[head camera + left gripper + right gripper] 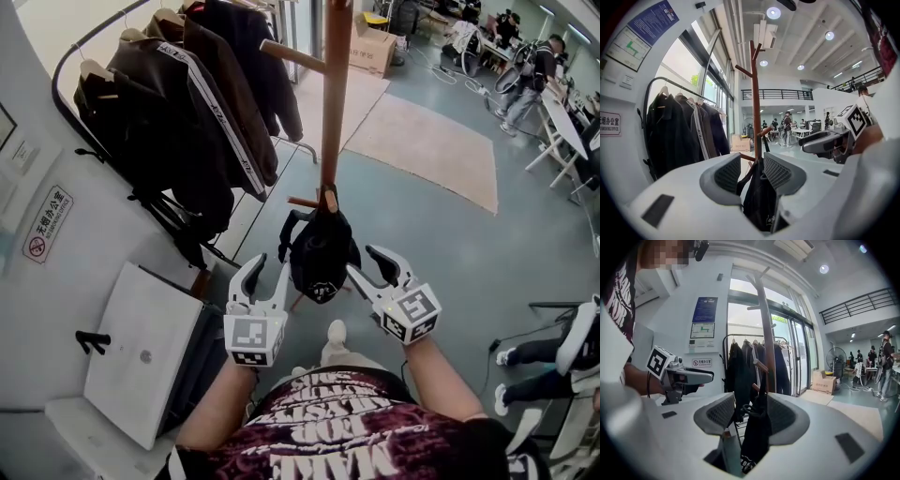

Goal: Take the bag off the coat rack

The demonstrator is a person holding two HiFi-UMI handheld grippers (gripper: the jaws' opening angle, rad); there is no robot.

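Backdrop: dark jackets (187, 122) on a rail, off to the L of the L gripper, well apart; not part of the job.
Coat rack: wooden pole (335, 94), upright, straight ahead of both grippers, roughly btwn their lines of aim.
Bag: black (321, 255), hung by its strap (765, 141) on a low peg (765, 132) of the rack. It sits ahead of & btwn the two grippers, body dropping below jaw level.
Bag axis: long axis vertical, strap end on top at the peg.
L gripper: (269, 272) jaws apart, nothing pinched. Bag shows thru the gap in its own view, a bit R of its aim.
R gripper: (366, 264) jaws wide apart, nothing pinched. Bag shows thru the gap, a bit L of its aim.
Nearer hand: abt even. Each gripper's inner finger looks just beside a side of the bag; contact can't be told.
Key relation: strap loop lies above & ahead of both sets of jaws, so the next move prob. needs a grip, then a lift up & off the peg tip.
Risk: strap may snag if pulled straight back w/o lift.
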